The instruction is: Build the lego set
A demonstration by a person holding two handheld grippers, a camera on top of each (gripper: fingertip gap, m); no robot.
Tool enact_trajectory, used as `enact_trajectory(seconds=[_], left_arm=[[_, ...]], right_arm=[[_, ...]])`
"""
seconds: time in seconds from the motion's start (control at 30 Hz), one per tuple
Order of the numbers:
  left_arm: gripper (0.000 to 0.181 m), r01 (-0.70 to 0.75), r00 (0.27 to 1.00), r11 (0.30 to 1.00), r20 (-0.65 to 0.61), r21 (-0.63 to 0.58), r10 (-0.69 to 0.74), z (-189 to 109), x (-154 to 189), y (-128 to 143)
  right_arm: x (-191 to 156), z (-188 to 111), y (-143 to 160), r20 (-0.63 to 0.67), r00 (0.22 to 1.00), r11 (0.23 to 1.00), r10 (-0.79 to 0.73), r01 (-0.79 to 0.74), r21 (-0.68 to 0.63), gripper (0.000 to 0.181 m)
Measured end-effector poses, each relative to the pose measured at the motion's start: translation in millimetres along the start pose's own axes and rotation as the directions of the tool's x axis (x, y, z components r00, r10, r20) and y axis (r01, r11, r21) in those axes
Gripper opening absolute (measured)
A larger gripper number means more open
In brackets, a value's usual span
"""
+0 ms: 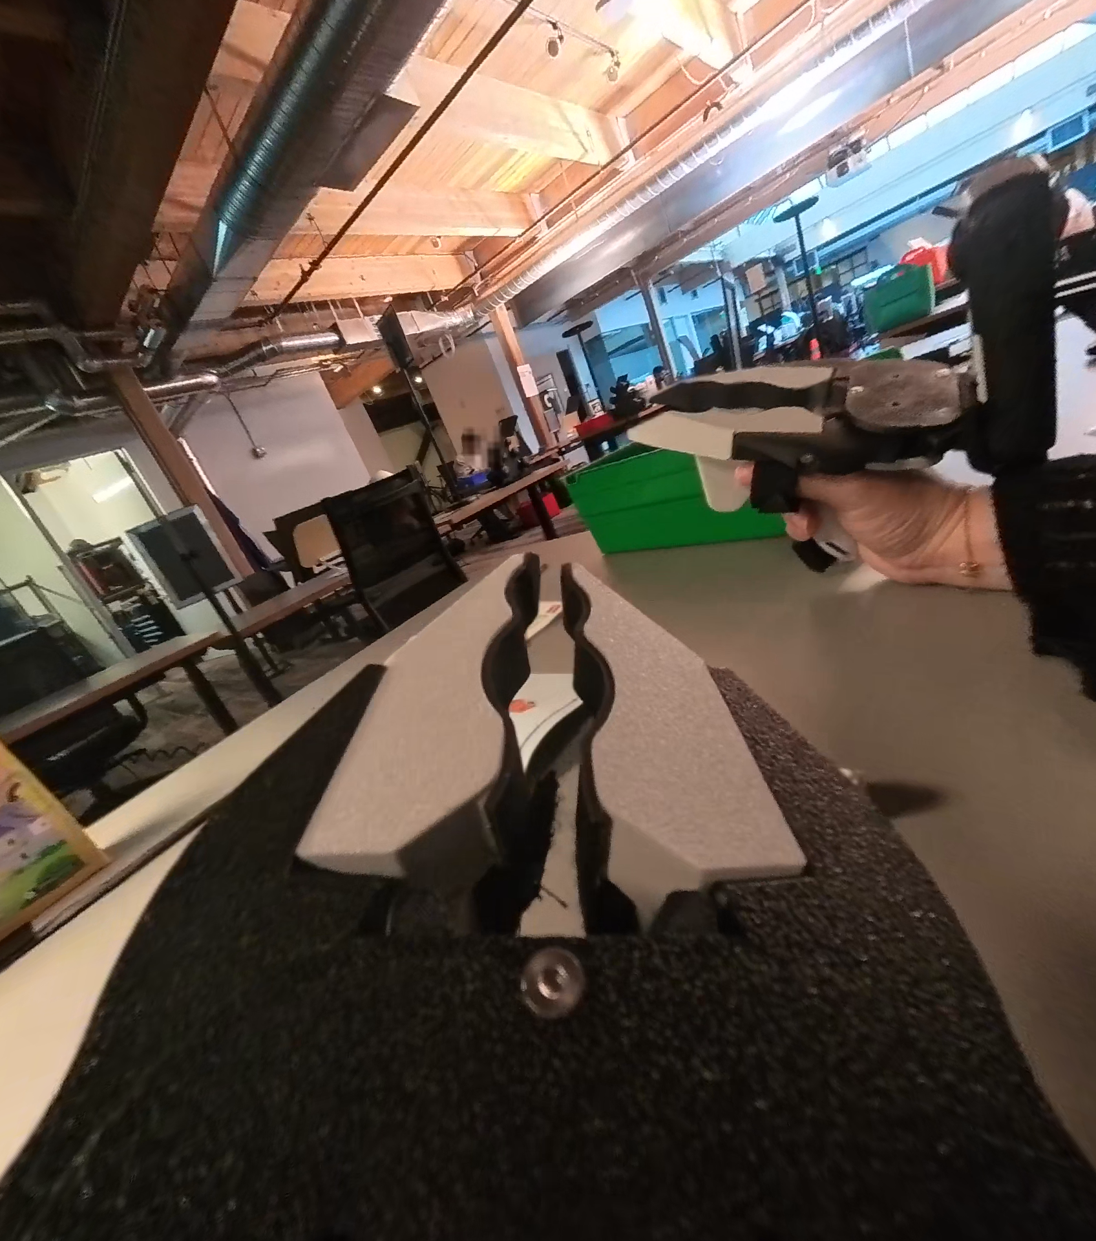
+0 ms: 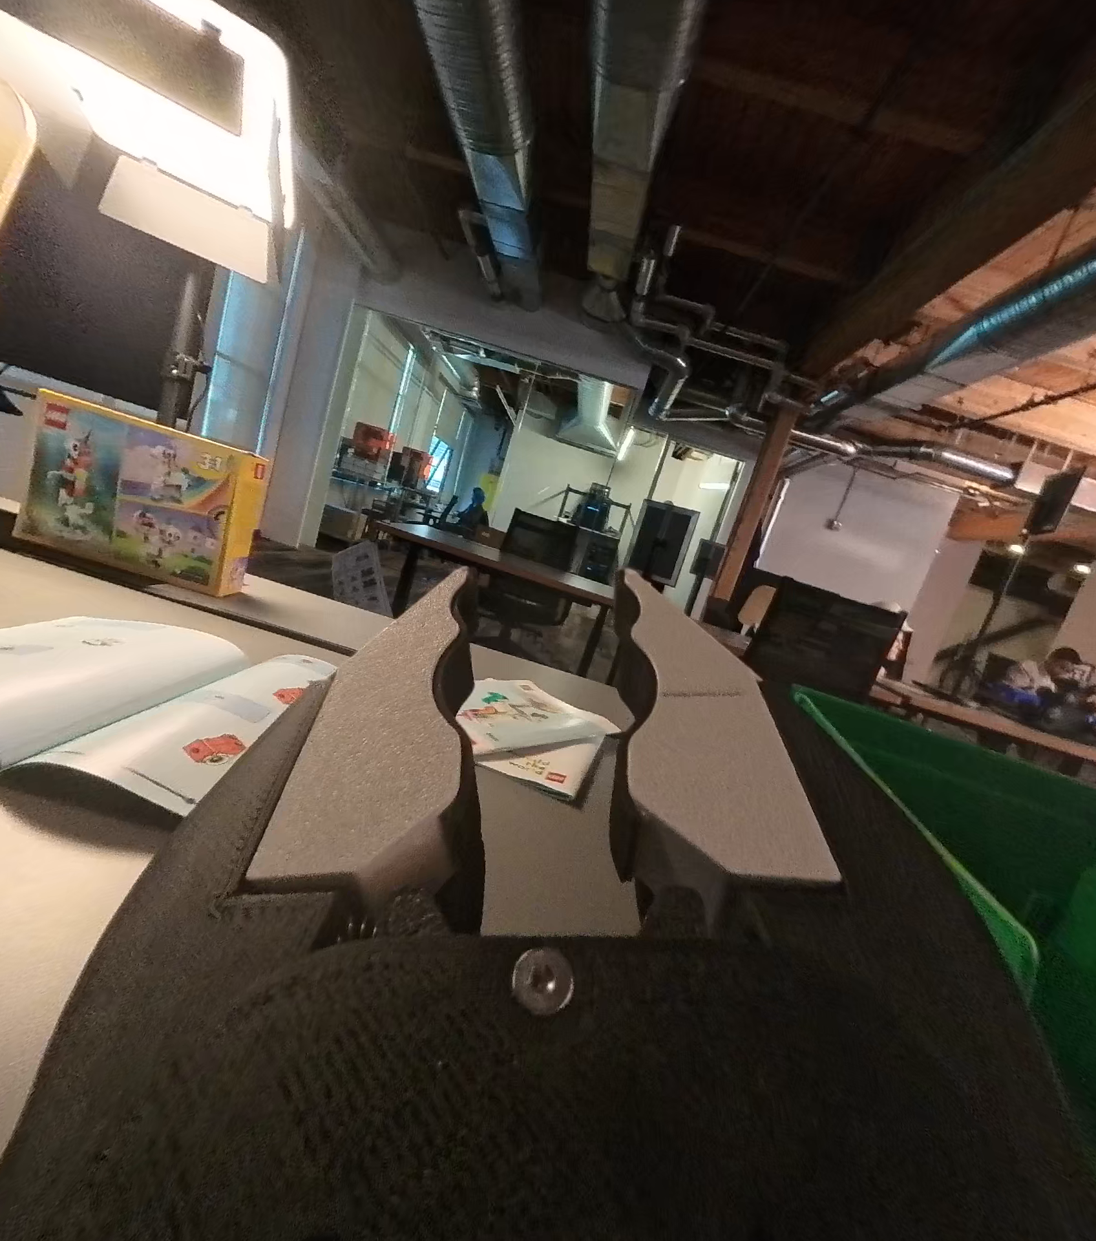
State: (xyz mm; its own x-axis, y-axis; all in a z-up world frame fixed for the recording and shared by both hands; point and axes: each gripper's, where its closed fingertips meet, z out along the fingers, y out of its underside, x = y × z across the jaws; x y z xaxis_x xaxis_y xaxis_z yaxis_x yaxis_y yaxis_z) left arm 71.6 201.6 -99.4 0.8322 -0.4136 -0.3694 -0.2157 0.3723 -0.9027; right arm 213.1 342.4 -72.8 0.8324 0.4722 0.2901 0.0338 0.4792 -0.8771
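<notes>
Jaws first: the left gripper (image 1: 549,571) has its jaws drawn nearly together, only a thin slit between them and nothing caught in it. The right gripper (image 2: 542,584) has its jaws spread wide and bare.

No loose bricks show anywhere, so the set must, I'd guess, be in the yellow lego box (image 2: 142,497), standing upright on the tabletop (image 2: 28,873) well ahead and left of the right jaws. That box looks like light, stiff cardboard with smooth printed faces; I'd pinch it across a narrow edge, since the broad faces would slip.

Just left of the right jaws lies an open instruction booklet (image 2: 95,698), thin floppy paper. Dead ahead between them sit two smaller closed booklets (image 2: 532,732).

The right view alone gives the whole box and the booklets. The left view catches only a corner of the box at its left edge, yet it alone shows the hand (image 1: 894,530) holding the right gripper, beside the green bin (image 1: 659,497) ahead and right of the left jaws.
</notes>
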Motion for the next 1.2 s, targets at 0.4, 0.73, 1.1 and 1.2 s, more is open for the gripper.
enact_trajectory(seconds=[0.4,0.73,1.1,1.2], left_arm=[[0.003,0.047,0.988,0.998,-0.151,0.035,-0.041,-15,20,-9],[0.001,0.031,0.979,0.999,-0.203,0.038,-0.023,-17,32,-10],[0.001,0.072,0.977,0.997,-0.206,0.037,-0.062,-16,30,-11],[0.001,0.057,0.976,0.997,-0.213,0.047,-0.045,-18,33,-14]], right_arm=[[-5,9,22,-0.004,0.997,0.989,-0.075,0.074,-0.13,0.026],[-1,10,22,-0.021,0.997,0.989,-0.068,0.065,-0.132,0.02],[-1,12,26,-0.017,0.998,0.987,-0.065,0.061,-0.147,0.018],[-1,10,26,-0.017,0.997,0.987,-0.069,0.066,-0.149,0.018]])
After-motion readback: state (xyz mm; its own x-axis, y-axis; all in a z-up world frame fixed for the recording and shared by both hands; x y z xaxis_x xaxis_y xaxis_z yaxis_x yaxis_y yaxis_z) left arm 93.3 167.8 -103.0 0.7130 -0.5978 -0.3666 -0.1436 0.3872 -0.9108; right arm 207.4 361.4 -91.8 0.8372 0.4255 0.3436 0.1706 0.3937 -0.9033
